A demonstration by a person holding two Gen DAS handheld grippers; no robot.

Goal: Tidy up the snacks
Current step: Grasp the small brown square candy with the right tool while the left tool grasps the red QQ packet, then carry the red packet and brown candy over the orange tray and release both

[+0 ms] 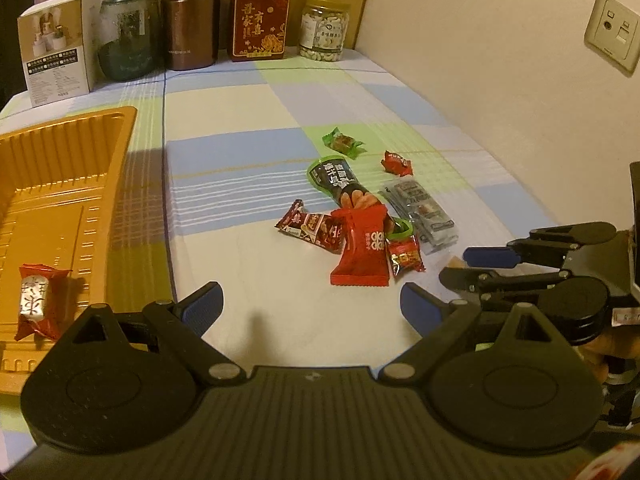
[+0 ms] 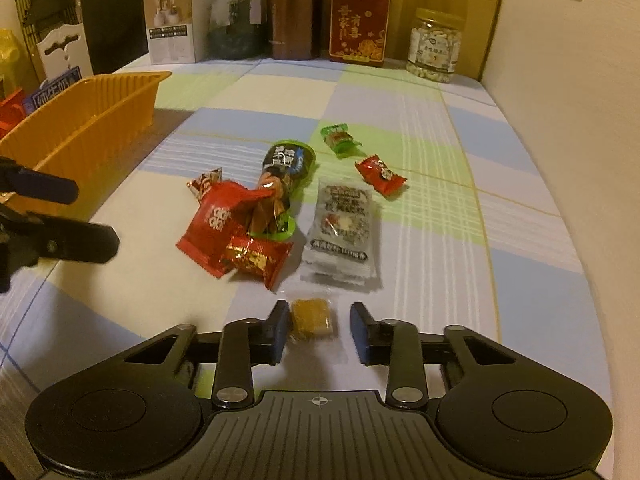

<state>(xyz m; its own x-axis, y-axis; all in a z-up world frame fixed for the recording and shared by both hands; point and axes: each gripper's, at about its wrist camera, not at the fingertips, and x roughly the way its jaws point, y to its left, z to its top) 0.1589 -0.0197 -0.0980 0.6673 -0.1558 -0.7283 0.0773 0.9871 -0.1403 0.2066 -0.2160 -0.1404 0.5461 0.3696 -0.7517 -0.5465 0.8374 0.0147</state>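
Straddling a small amber candy [image 2: 311, 317] near the table's [image 2: 420, 112] front edge, the right gripper [image 2: 319, 330] has jaws part-closed, pads not yet pressing. Left gripper [image 1: 311, 307] stands apart, empty. Next move, by judgement: close, lift, carry to the orange tray [image 1: 80, 184] at the left edge. Remaining snacks [image 2: 256, 224] lie mid-table.

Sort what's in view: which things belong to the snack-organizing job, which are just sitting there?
Job:
- orange tray with one red snack in it
- snack pile on the cloth
- small yellow-brown candy between the right gripper pads
- left gripper, open

Just there, back row:
- white box
- glass jar
- brown canister
- red pouch
- nut jar
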